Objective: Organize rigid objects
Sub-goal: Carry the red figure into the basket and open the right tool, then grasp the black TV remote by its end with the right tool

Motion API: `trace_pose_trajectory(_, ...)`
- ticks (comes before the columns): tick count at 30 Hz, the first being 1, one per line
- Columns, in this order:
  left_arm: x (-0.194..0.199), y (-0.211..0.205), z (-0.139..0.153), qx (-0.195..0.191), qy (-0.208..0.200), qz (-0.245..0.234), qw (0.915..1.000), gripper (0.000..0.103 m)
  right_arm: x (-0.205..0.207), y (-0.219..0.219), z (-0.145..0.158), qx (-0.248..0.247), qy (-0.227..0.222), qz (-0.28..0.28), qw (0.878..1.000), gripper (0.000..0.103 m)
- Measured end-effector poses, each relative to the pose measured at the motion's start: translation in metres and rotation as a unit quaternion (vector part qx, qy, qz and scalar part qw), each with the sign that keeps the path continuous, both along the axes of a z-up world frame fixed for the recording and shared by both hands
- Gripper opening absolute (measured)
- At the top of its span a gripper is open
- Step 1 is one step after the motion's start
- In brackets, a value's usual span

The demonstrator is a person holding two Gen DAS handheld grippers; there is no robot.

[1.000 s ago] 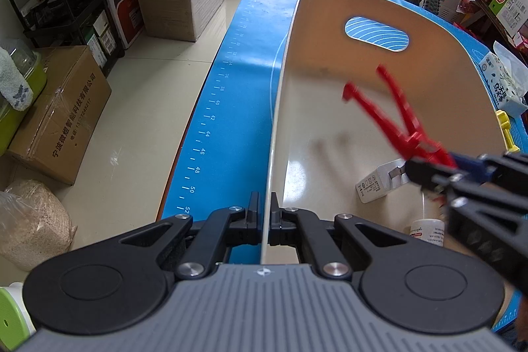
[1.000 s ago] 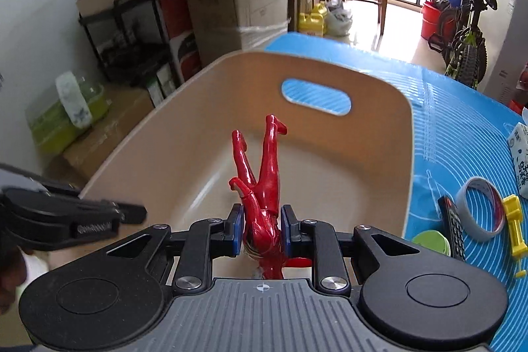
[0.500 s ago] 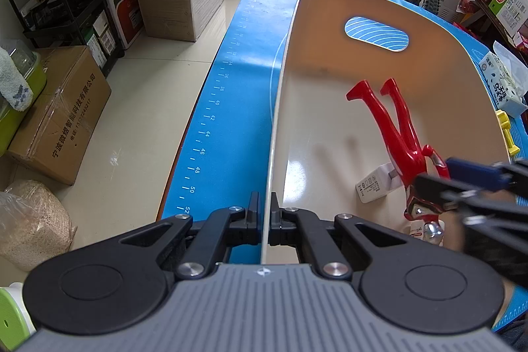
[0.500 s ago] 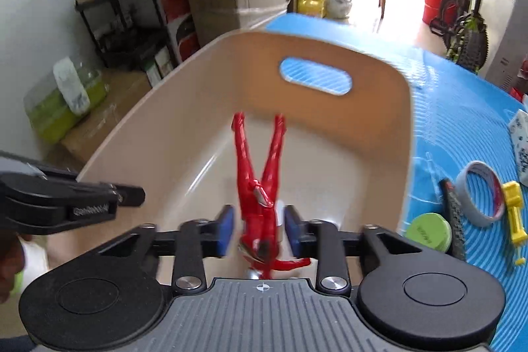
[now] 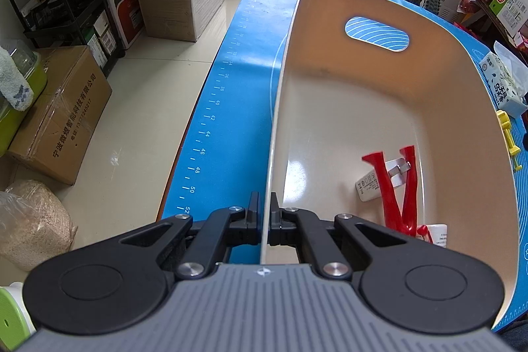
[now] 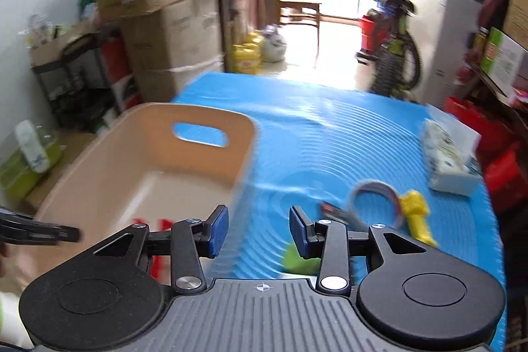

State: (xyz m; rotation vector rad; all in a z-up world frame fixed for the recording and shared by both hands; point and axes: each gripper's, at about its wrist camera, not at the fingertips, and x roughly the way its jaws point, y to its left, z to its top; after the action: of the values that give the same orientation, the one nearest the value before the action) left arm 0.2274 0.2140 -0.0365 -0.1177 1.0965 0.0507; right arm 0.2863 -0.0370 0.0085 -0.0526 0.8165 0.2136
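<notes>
Item: red figure (image 5: 394, 187), lying in the beige bin (image 5: 462, 108) across a white charger (image 5: 373, 182), legs toward the handle end.

We hold the bin's near rim clamped in the left gripper (image 5: 263, 216). Our right gripper (image 6: 258, 228) has just been opening and carries nothing.

Remaining (as we judge): tape roll (image 6: 376, 197), yellow piece (image 6: 417, 218), green lid (image 6: 298, 259), all on the blue mat (image 6: 330, 141) just right of the right jaws, nearer that hand.

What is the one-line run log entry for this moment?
left gripper: shut on bin wall | right gripper: open, just opening, nothing between fingers | red figure: in bin
</notes>
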Motion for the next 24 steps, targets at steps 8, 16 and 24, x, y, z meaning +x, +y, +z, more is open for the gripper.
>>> trace_pose_trajectory(8,0.0,0.0,0.0,0.0,0.0,0.0,1.0,0.004,0.013,-0.024,-0.048,-0.056,0.039,-0.029,0.997,0.053)
trace_pose_trajectory(16,0.0,0.0,0.0,0.0,0.0,0.0,1.0,0.004,0.024,-0.036,-0.08,-0.076,0.069,-0.04,0.994,0.053)
trace_pose_trajectory(24,0.0,0.0,0.0,0.0,0.0,0.0,1.0,0.004,0.035,-0.031,-0.09,-0.082,0.072,-0.037,0.993,0.053)
